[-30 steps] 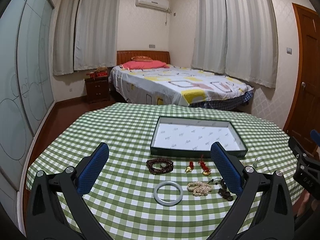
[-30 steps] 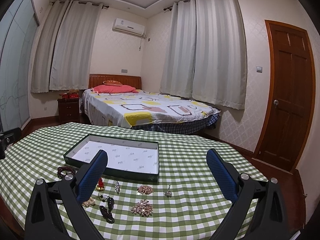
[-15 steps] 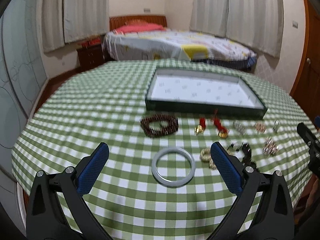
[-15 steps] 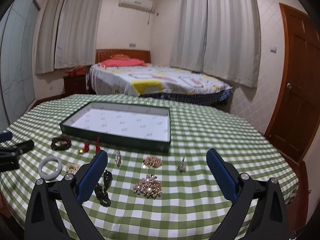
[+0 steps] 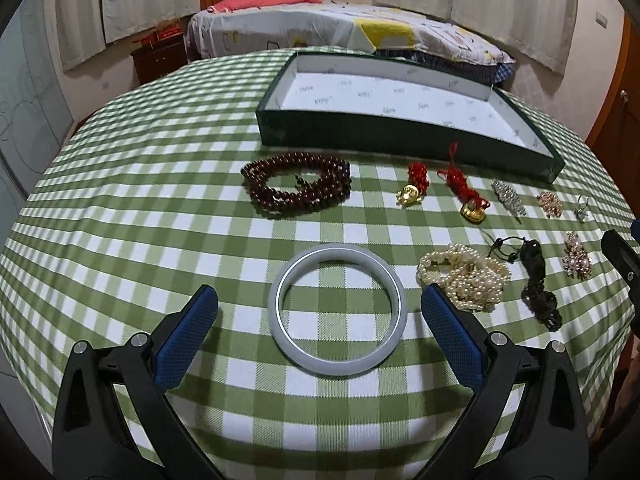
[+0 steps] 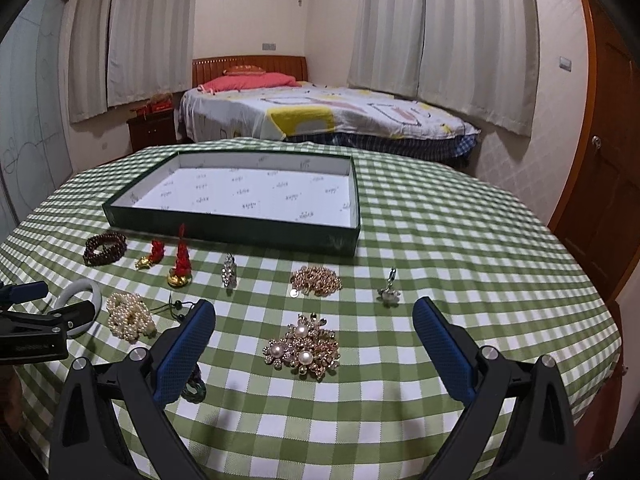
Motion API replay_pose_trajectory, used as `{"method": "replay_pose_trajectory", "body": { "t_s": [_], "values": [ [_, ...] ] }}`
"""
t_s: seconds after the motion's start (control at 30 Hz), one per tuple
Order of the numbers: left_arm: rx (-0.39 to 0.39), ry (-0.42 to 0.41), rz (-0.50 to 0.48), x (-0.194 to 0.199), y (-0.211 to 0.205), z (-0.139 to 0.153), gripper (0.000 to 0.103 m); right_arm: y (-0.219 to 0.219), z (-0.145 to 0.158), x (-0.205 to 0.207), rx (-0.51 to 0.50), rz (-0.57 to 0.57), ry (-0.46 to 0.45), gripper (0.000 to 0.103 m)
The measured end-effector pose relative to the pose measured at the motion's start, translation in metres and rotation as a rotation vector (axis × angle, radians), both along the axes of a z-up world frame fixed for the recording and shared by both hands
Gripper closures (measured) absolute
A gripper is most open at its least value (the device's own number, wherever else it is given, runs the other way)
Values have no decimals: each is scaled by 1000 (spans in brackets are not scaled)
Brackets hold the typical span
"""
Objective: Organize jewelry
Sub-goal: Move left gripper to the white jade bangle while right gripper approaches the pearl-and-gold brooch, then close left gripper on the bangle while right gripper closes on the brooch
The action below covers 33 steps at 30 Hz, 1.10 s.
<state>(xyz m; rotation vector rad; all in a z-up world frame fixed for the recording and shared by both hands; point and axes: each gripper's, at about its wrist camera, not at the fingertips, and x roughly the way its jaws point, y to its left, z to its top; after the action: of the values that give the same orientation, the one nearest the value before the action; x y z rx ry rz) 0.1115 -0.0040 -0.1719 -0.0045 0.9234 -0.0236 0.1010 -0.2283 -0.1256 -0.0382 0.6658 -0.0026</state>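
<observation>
A pale jade bangle [image 5: 338, 307] lies flat on the green checked tablecloth, between the fingers of my open left gripper [image 5: 319, 300], which is low over it. Beside it lie a pearl bracelet [image 5: 464, 276], a dark red bead bracelet [image 5: 298, 186], two red-and-gold charms [image 5: 414, 186] and a dark cord [image 5: 538, 284]. My right gripper [image 6: 314, 314] is open and empty, with a pearl brooch [image 6: 304, 346] between its fingers. A gold brooch [image 6: 316, 280] and a small ring [image 6: 389, 292] lie beyond. The green tray [image 6: 240, 226] with white lining stands empty behind.
The round table [image 6: 480, 240] drops off close on the right and front. A silver clip [image 6: 229, 272] lies before the tray. A bed [image 6: 320, 120], nightstand and wooden door [image 6: 600, 160] stand beyond the table. The left gripper shows in the right wrist view [image 6: 40, 320].
Both grippers have lowered and moved forward toward the table. The left now brackets the bangle, the right brackets the pearl brooch. Nothing has been picked up.
</observation>
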Motion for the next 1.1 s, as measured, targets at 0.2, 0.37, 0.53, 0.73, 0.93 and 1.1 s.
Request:
{"method": "replay_pose_trajectory", "body": {
  "t_s": [0.2,0.37,0.53,0.73,0.93,1.1],
  "values": [
    [8,6,5,6,2,-5,4,-3,-6,5,15,0,31,7],
    [12,-14,11,7,6,-4,20,-8,-13,11,51,-5,68,7],
    [13,-37,19,9,12,-2,33,-12,-20,17,84,-15,100,8],
    [14,-39,18,10,12,-2,34,-12,-28,23,99,-7,141,39],
    [13,-38,18,10,12,-2,34,-11,-34,25,109,8,172,43],
    [12,-38,19,10,12,-2,34,-6,-33,22,92,39,174,60]
  ]
}}
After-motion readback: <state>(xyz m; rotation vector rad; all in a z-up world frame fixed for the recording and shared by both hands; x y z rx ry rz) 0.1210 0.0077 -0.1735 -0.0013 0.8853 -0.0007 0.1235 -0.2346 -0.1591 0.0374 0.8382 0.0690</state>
